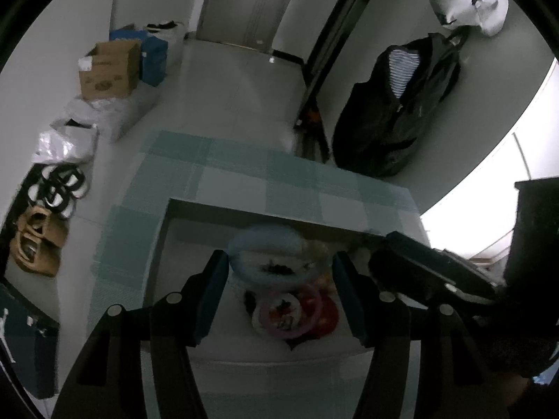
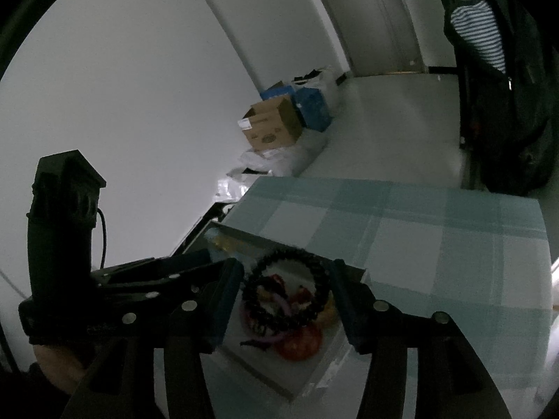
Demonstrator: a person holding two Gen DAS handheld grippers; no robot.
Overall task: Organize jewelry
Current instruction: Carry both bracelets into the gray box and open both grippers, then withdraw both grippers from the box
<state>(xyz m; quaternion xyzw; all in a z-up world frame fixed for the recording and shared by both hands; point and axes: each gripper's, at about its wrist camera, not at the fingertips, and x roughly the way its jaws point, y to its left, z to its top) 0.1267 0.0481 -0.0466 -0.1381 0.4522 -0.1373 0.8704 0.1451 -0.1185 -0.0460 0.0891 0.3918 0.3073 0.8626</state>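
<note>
A shallow white tray (image 1: 195,314) lies on the checked blue tablecloth (image 1: 244,174) and holds a pile of jewelry. In the left wrist view I see a pale blue ring-shaped piece (image 1: 265,244), a pink bangle (image 1: 290,314) and a red piece (image 1: 328,314). My left gripper (image 1: 279,300) is open and empty above the pile. In the right wrist view a black beaded bracelet (image 2: 290,289) lies over purple, yellow and red pieces (image 2: 300,344) in the tray (image 2: 265,370). My right gripper (image 2: 284,300) is open around that pile and holds nothing. The image is dim and blurred.
The right gripper's body (image 1: 429,272) reaches in at the tray's right side. Cardboard and blue boxes (image 1: 111,70), plastic bags (image 1: 70,139) and sandals (image 1: 35,241) line the floor on the left. A black jacket (image 1: 394,111) hangs behind the table.
</note>
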